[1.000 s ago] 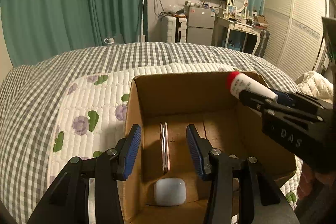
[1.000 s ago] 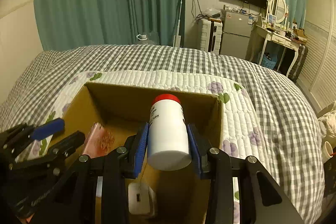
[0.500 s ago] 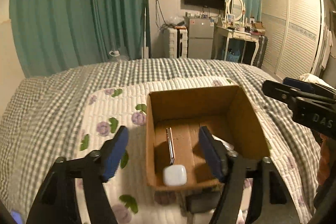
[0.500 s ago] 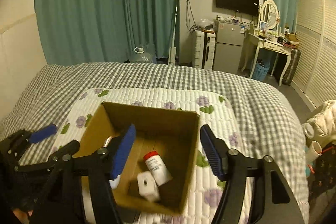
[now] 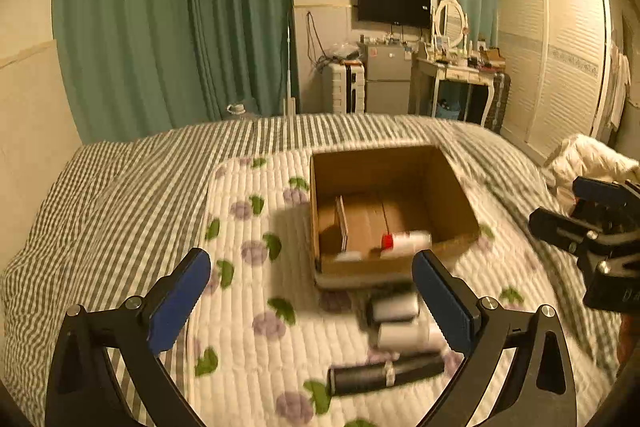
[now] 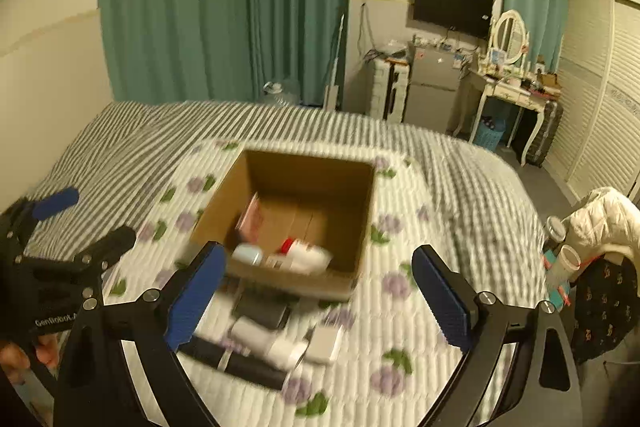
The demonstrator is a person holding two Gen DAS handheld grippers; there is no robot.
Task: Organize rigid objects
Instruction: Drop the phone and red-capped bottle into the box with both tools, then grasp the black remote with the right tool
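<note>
**Both grippers spread wide above the cardboard box**

Left wrist view: the left gripper has just been opening and its blue-padded jaws now stand far apart with nothing between them. The cardboard box sits on a white quilted mat printed with purple flowers and green leaves, which lies on a grey checked bedspread. Inside the box, a white bottle with a red cap lies on its side near the front wall, and a thin flat phone-like item stands on edge near the left wall. Just in front of the box, outside it, lie blurred things: two white cylinders and a long dark tube. To the right of the box, the right gripper shows as a black frame, with one blue pad visible.

From the right wrist view, the right gripper has also just been opening; its jaws are released and empty. The box lies beyond them, holding the red-capped bottle, a pale rounded case and the pinkish flat item leaning by the left wall. In front of the box on the mat rest a dark flat object, a white cylinder, a small white block and the dark tube. Left of the box, the left gripper is visible, with fingers of a hand on its handle.
</note>
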